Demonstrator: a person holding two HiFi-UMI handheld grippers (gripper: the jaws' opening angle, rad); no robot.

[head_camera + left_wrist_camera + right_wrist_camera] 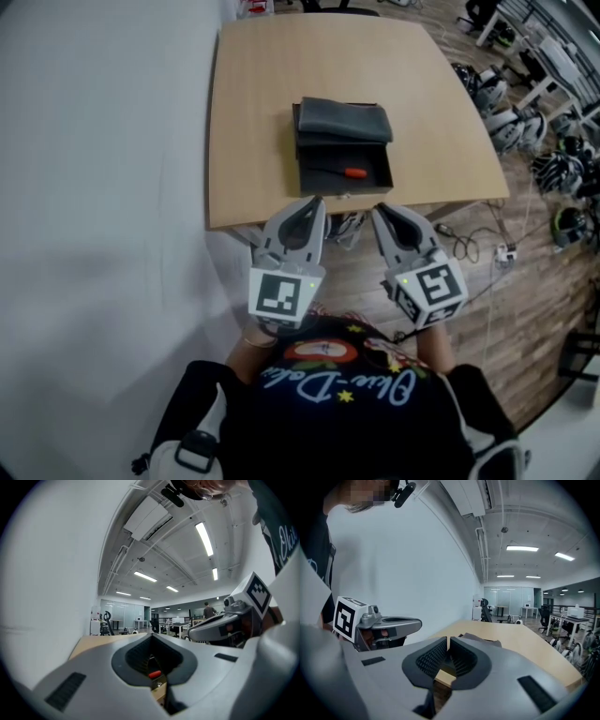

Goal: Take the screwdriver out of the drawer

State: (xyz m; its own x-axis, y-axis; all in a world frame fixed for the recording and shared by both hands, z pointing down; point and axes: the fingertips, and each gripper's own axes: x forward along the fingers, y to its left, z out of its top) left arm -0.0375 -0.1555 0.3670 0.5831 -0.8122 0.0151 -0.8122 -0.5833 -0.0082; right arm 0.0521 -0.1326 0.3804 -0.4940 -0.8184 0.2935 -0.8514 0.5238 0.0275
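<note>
White wall [103, 187] left; wood-plank floor [525, 309]; ceiling strip lights [204, 538]; distant desks [560, 617].

One table [262, 141]; on the table, one black drawer unit [342, 120], with one drawer [314, 180] pulled open toward the table's near edge; in that drawer, one screwdriver [345, 172] with an orange handle; at the table's near edge, two grippers, namely one left gripper [313, 201] and one right gripper [379, 209]; two marker cubes, one to each gripper, the left marker cube [284, 292] and the right marker cube [429, 289]; on the floor to the right of the table, helmet-like things [506, 122], at least four, too crowded together for a sure count; far beyond the table, in the left gripper view, one person [206, 609] standing.
</note>
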